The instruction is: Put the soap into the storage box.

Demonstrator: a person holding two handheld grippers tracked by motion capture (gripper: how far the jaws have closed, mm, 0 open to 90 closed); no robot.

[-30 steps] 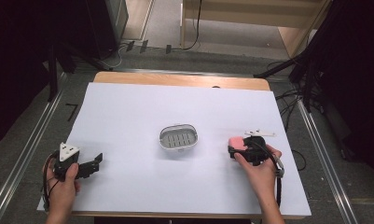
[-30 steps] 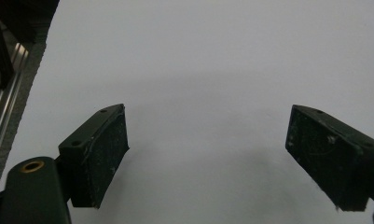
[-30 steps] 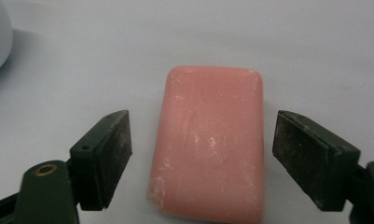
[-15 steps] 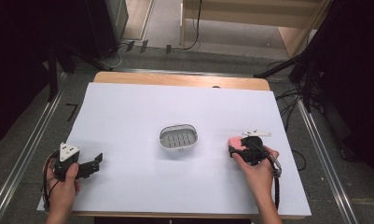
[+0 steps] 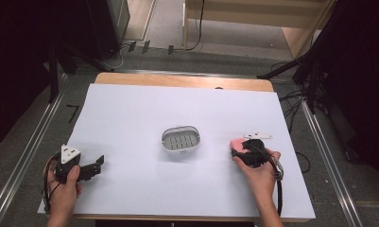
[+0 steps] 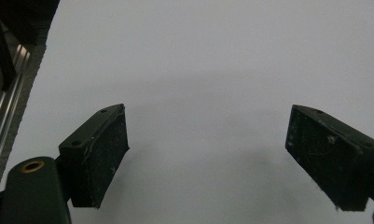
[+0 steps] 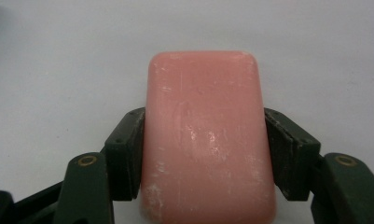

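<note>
Covering wooden table (image 5: 130, 78), white sheet (image 5: 144, 113), left hand-held gripper (image 6: 208, 154) released, right hand-held gripper (image 7: 203, 154) grasping pink soap (image 7: 205, 135)

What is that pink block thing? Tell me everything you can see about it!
The pink rectangular bar looks like soap: a flat slab with rounded corners and a matte, waxy face scuffed with whitish marks. It lies flat on the white table sheet, to the right of the grey slotted dish and apart from it. The right gripper is closed on it, one black jaw pressed against each long side, with the bar's far end sticking out beyond them.
</note>
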